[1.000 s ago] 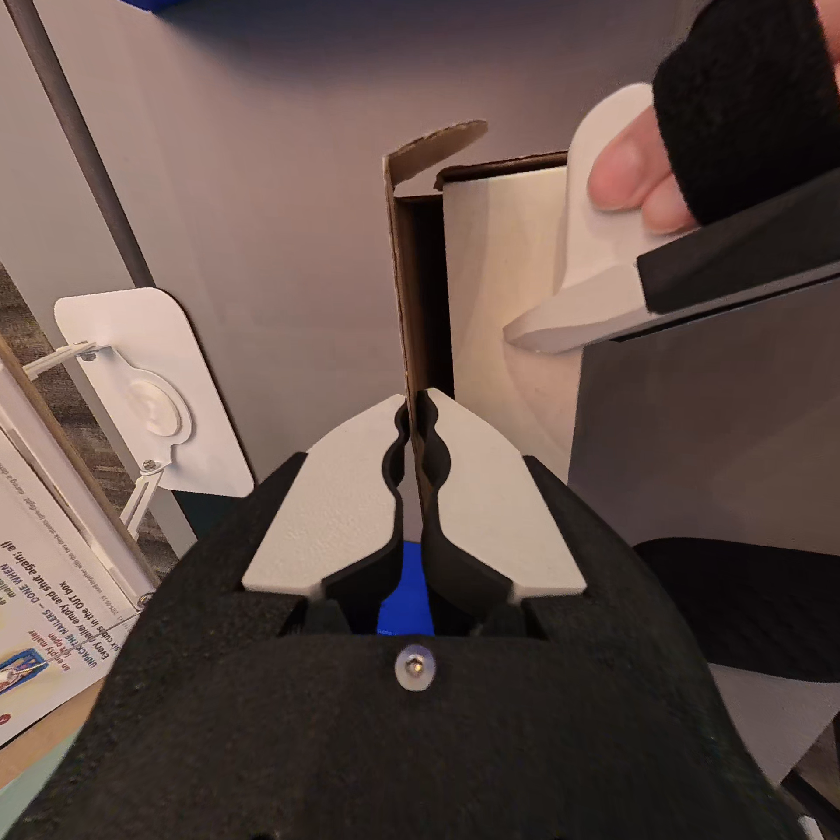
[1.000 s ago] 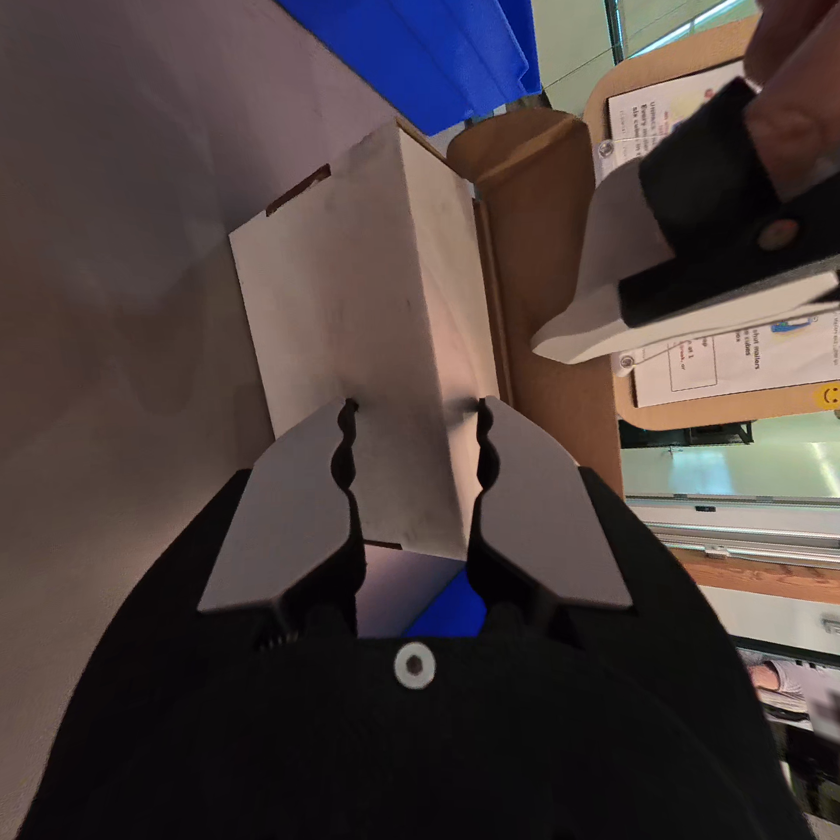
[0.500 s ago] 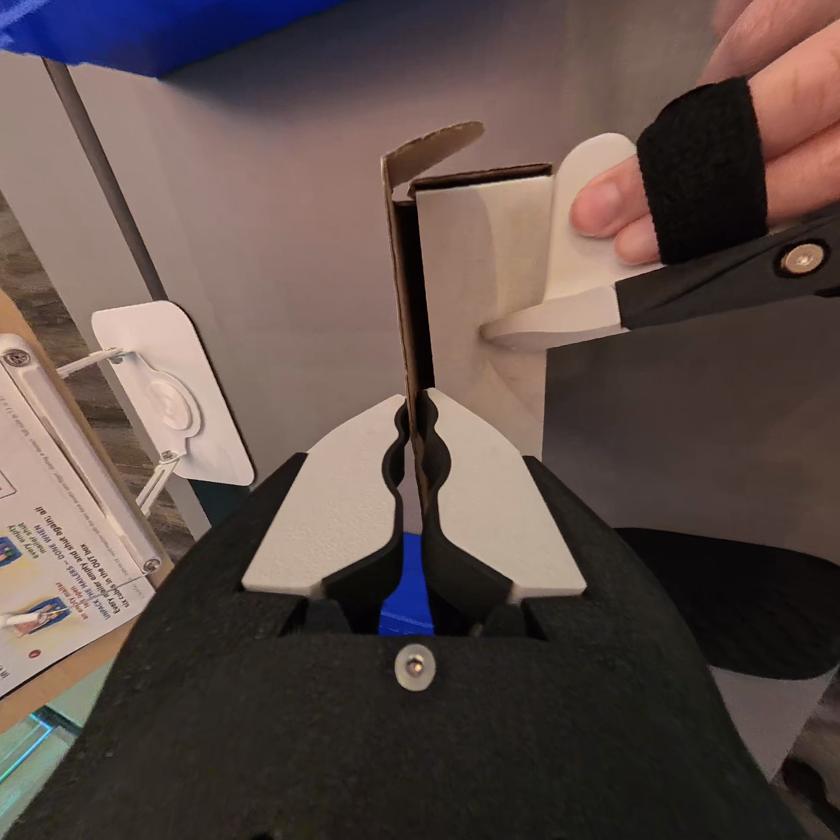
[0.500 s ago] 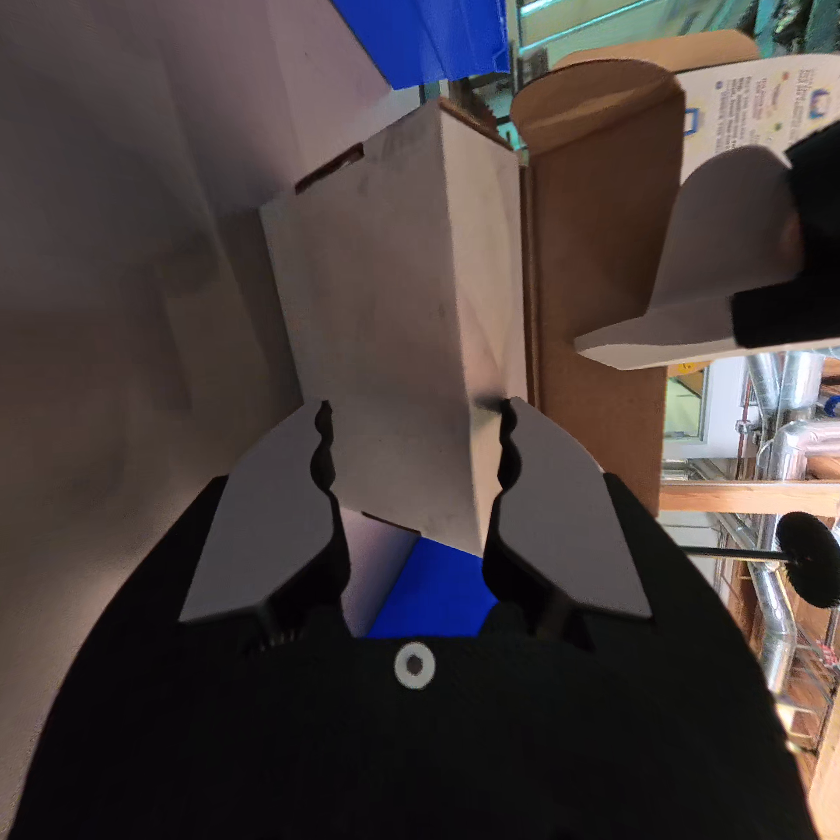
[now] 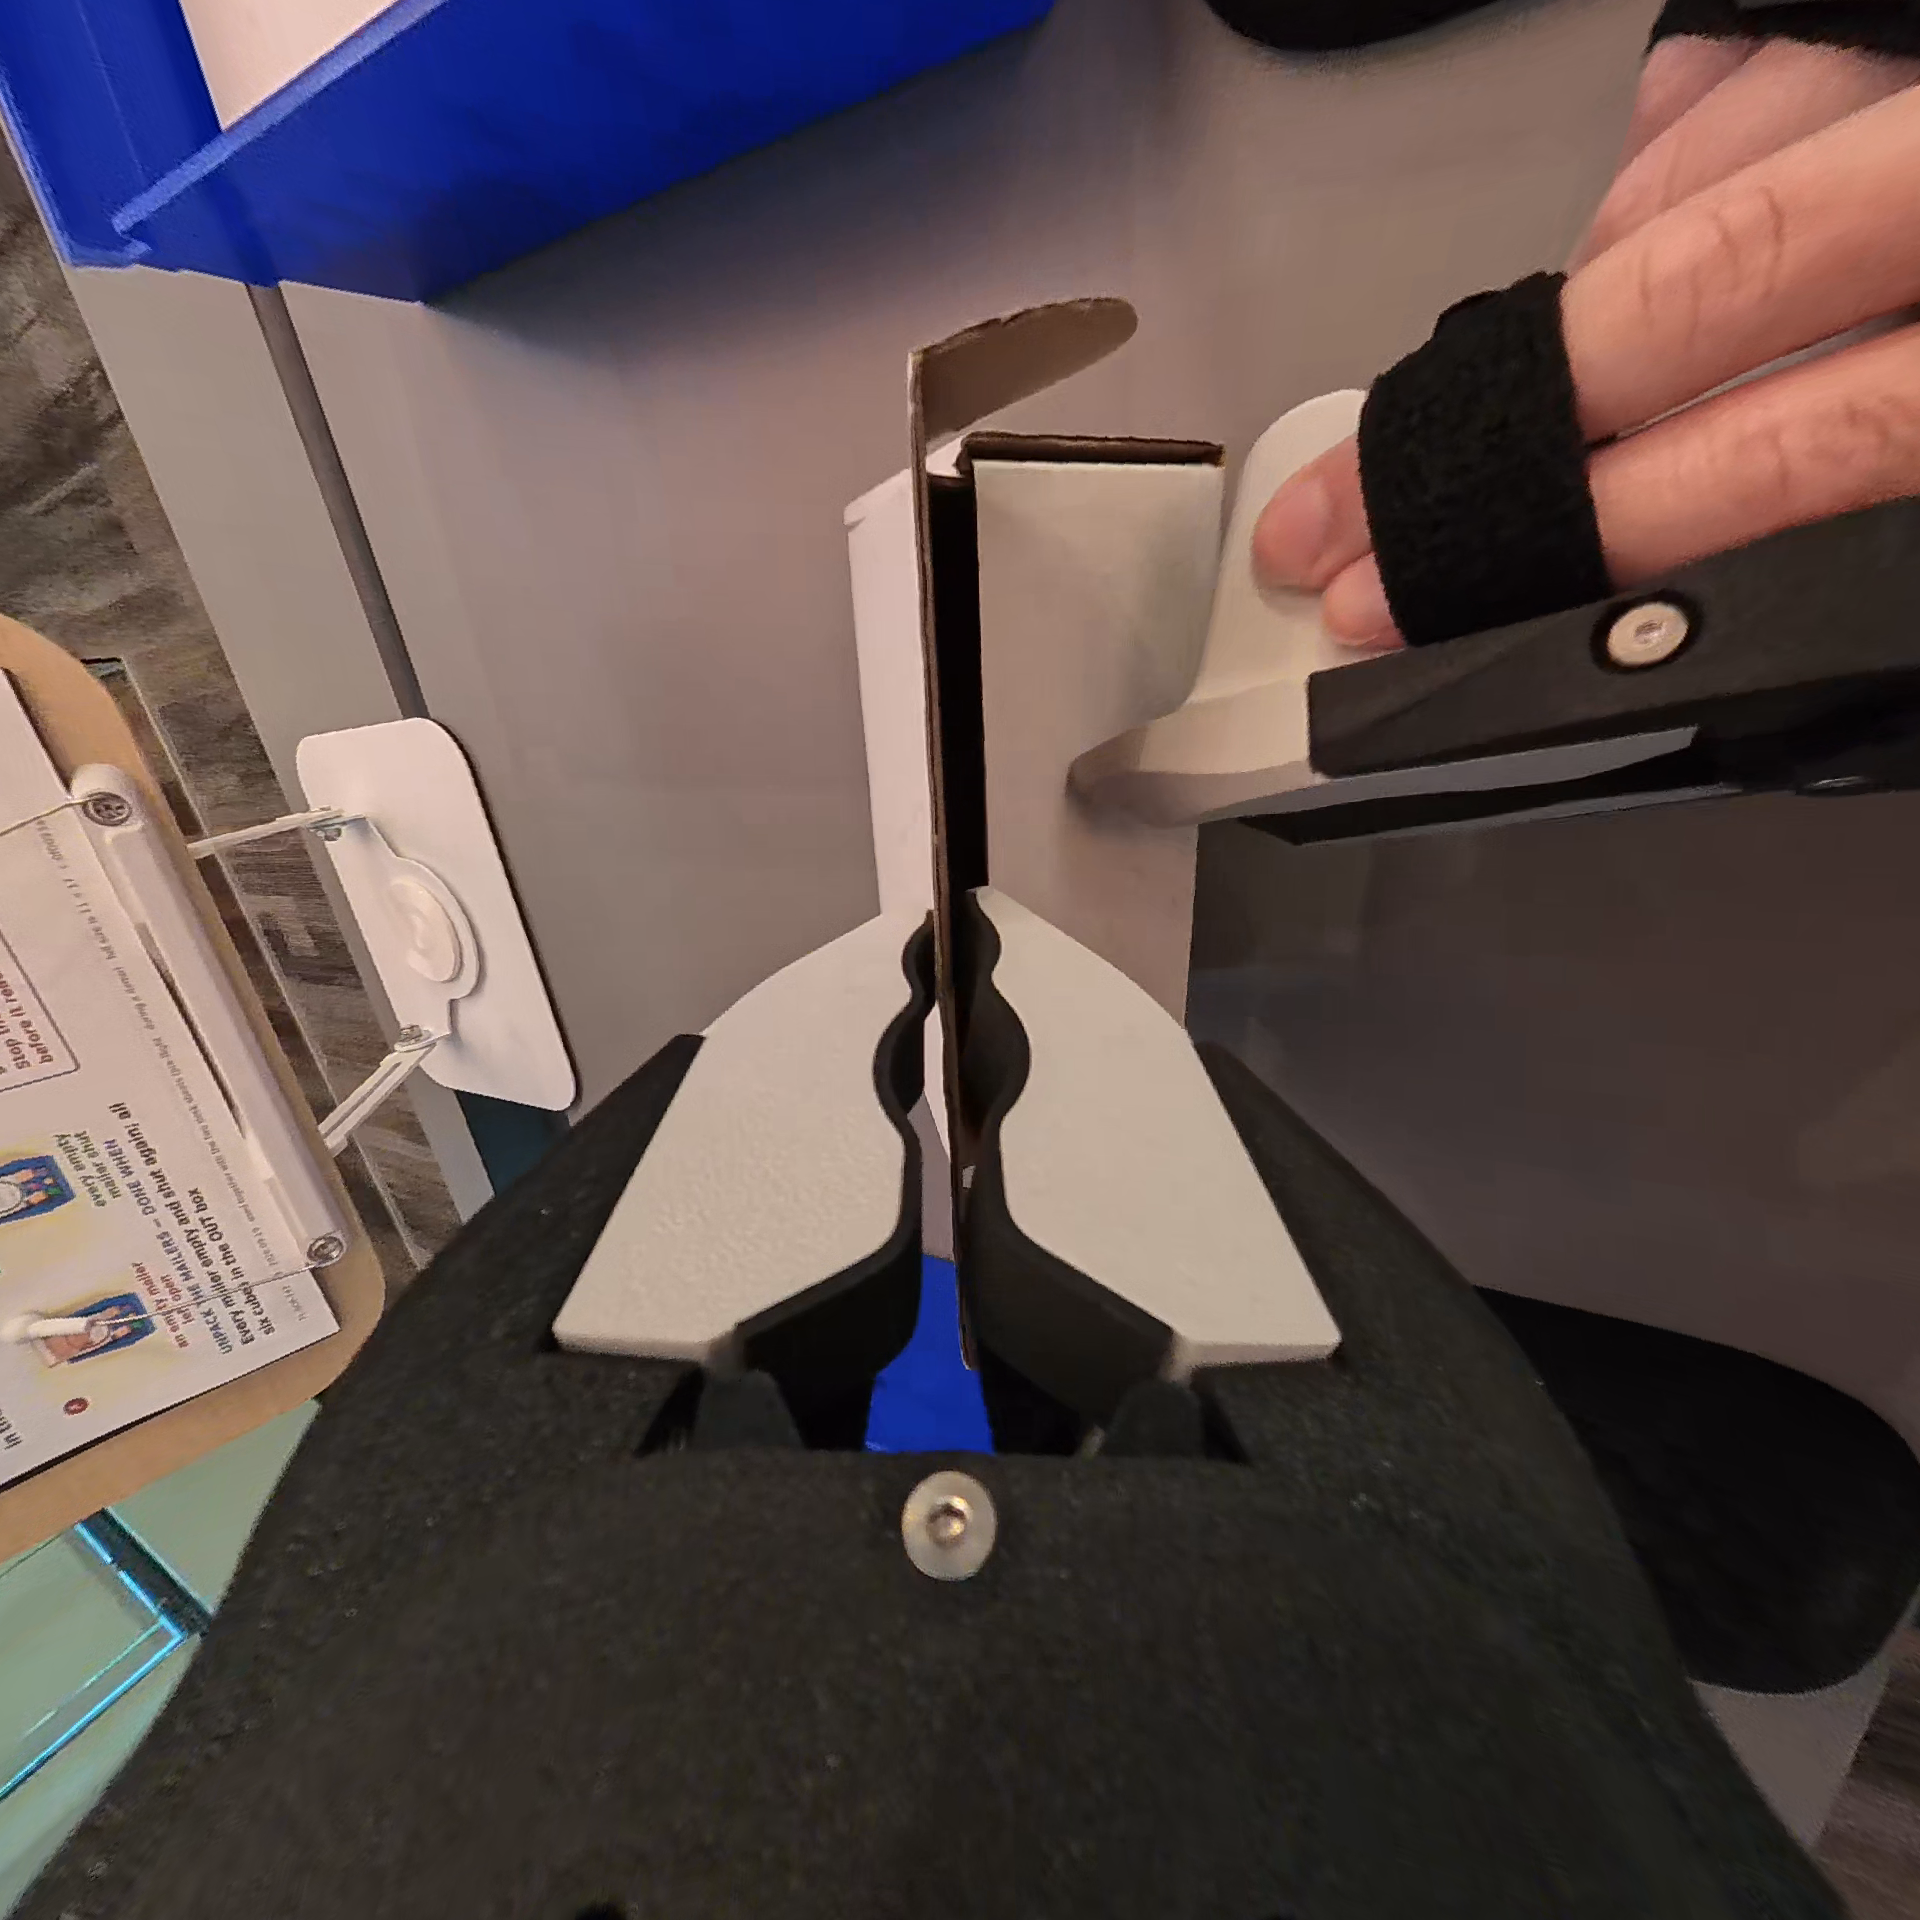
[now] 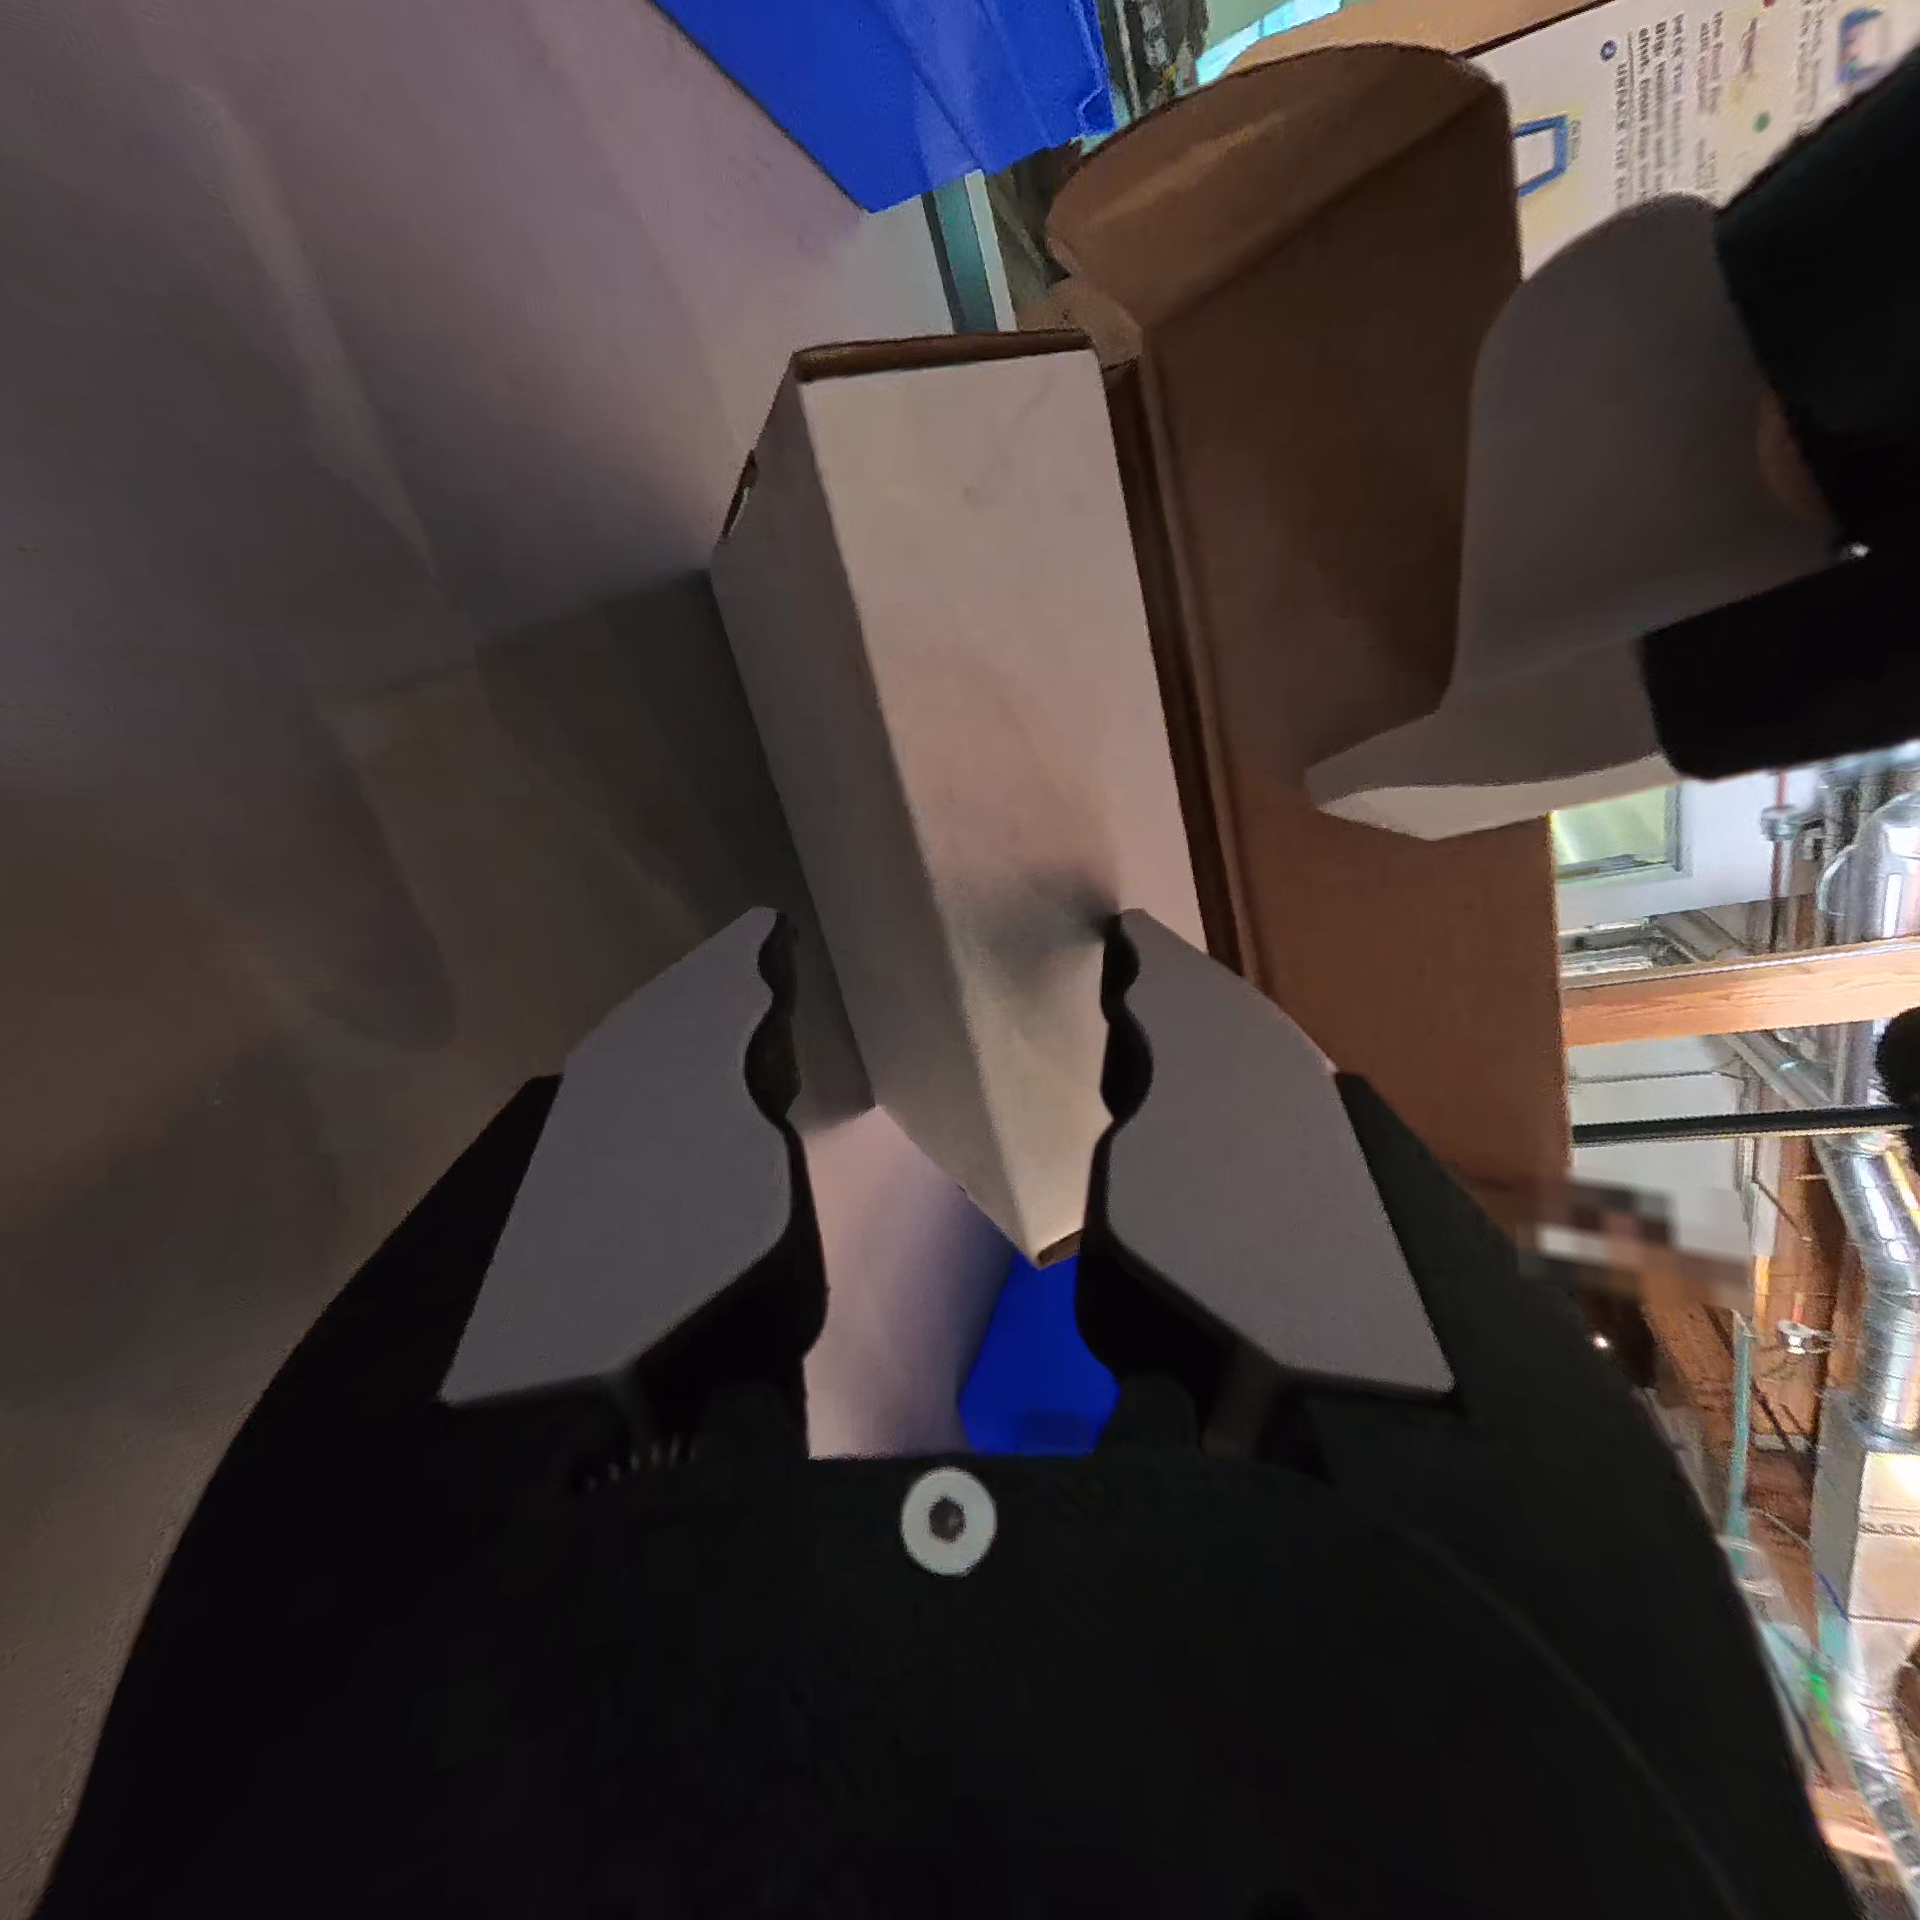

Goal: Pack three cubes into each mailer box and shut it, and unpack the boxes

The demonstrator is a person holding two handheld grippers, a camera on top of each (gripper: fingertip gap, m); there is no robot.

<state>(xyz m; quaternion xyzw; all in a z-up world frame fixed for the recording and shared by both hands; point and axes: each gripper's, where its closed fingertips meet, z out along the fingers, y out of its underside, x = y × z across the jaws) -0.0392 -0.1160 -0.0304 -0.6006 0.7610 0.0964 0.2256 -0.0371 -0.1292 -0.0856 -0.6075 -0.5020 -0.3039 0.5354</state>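
Note:
A white mailer box (image 5: 1081,665) with a brown inside is held up off the grey table between both grippers. My left gripper (image 5: 951,935) is shut on the edge of its open brown lid flap (image 5: 940,644). My right gripper (image 6: 945,935) is shut on the box body (image 6: 966,675), one finger on each side. The right gripper's finger (image 5: 1184,779) shows in the left wrist view pressing the box's side. The lid (image 6: 1330,499) stands open beside the body in the right wrist view, with a left gripper finger (image 6: 1507,748) by it. No cubes are in view.
A blue bin (image 5: 520,135) sits at the top of the left wrist view and also shows in the right wrist view (image 6: 904,94). A brown board with an instruction sheet (image 5: 125,1143) and a white bracket plate (image 5: 436,914) are at the left. The grey table (image 5: 644,623) lies behind the box.
Both grippers have kept their hold while the box has turned and moved towards the blue bin. The bin has come into the left wrist view. The lid stands further from the body.

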